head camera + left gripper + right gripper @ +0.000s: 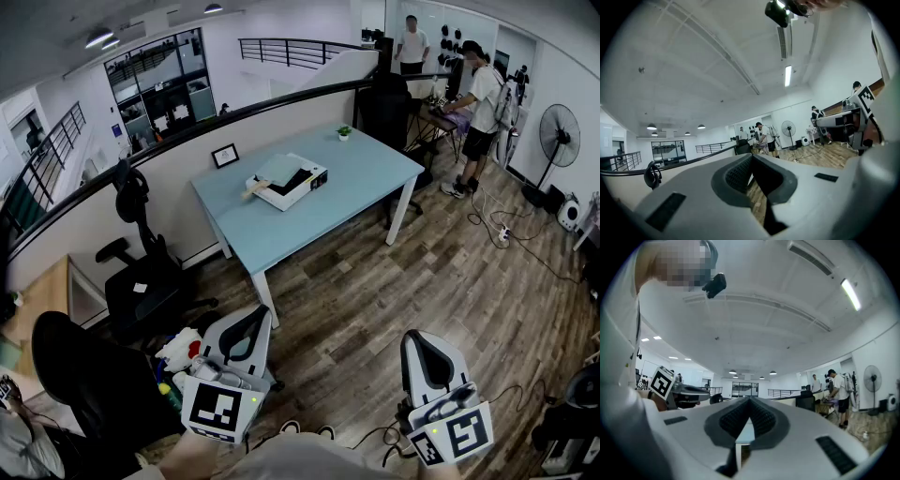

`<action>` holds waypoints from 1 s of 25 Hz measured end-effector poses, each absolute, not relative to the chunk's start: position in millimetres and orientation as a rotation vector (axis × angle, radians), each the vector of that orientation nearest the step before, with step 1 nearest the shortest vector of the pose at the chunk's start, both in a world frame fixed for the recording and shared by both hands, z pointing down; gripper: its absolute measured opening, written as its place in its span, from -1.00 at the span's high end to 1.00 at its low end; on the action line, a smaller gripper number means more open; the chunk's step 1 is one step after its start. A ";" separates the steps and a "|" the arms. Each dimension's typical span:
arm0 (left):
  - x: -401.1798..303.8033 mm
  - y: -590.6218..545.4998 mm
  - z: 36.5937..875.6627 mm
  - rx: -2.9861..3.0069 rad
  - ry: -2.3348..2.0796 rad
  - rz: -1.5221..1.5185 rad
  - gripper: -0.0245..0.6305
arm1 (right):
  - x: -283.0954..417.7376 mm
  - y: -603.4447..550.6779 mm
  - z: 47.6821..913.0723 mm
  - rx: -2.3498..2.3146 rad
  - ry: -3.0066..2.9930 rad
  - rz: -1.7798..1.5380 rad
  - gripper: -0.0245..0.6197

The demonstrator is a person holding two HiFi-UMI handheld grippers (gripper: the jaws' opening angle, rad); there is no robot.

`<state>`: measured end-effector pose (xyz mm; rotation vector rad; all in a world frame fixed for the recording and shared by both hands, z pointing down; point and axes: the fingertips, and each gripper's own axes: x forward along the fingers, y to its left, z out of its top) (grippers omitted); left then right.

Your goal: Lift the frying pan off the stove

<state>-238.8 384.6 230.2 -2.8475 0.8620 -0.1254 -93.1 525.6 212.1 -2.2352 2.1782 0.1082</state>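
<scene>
A light-blue table stands across the room. On it lies a white, box-like stove with a pale flat piece on top and a wooden handle sticking out to the left; the pan itself is not clear from here. My left gripper and right gripper are held low by my body, far short of the table. Both are shut with nothing in them. The left gripper points up into the room. The right gripper points toward the table.
A small plant and a picture frame stand on the table's far edge. Black office chairs and a wooden desk are at the left. People, a fan and floor cables are at the right.
</scene>
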 end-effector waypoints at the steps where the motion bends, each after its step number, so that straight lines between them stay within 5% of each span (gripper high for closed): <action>1: -236.8 386.7 229.2 -2.844 0.866 -0.127 0.92 | -91.2 527.0 211.1 -2.223 2.180 0.110 0.91; 15: -209.0 409.0 245.2 -2.845 0.916 -0.165 0.92 | -58.6 550.2 229.1 -2.169 2.212 0.076 0.91; 16: -208.6 406.1 246.3 -2.852 0.938 -0.159 0.84 | -56.2 551.3 230.5 -2.169 2.211 0.067 0.91; 18: -205.5 397.7 250.1 -2.868 0.979 -0.159 -0.21 | -49.2 550.9 234.0 -2.166 2.210 0.044 0.91; 25: -184.6 366.2 257.4 -2.823 0.985 -0.185 -0.32 | -27.2 516.5 247.8 -2.160 2.219 0.008 0.91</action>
